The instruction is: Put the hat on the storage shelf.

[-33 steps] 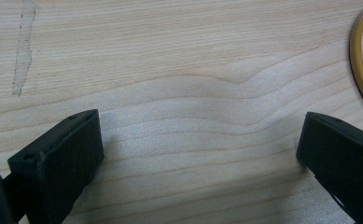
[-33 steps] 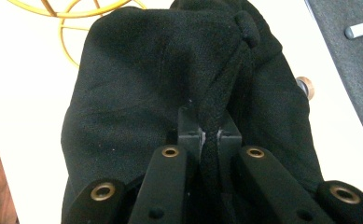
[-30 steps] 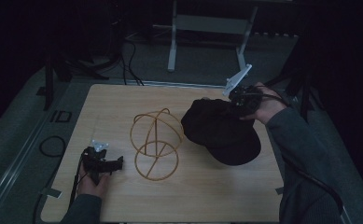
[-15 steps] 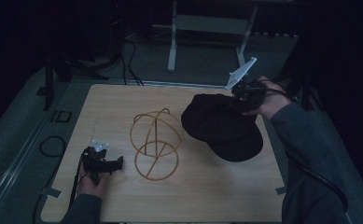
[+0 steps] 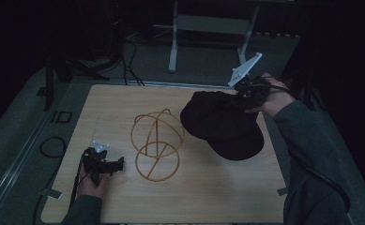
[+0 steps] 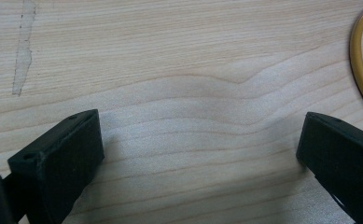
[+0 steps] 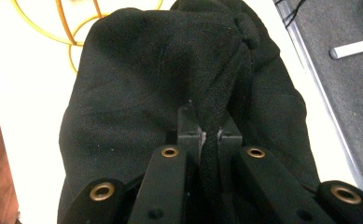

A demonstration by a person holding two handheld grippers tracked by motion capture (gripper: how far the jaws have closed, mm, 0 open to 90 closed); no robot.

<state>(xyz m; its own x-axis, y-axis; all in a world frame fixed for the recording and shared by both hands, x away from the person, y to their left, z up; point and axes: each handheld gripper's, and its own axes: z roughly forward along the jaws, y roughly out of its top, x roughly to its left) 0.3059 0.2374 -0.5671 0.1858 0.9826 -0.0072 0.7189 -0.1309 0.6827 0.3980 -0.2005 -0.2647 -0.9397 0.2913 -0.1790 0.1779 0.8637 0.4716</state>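
the right gripper [image 5: 244,90], upper right of the high view, has its jaws pinched on a fold of the black cap [image 5: 222,124], lifting that edge while the brim rests on the wooden table [image 5: 208,197], probably to carry it to the yellow wire stand [image 5: 156,145] at centre. the right gripper view shows the cloth ridge clamped. the left gripper [image 6: 200,154] lies open on bare wood at lower left, likely waiting.
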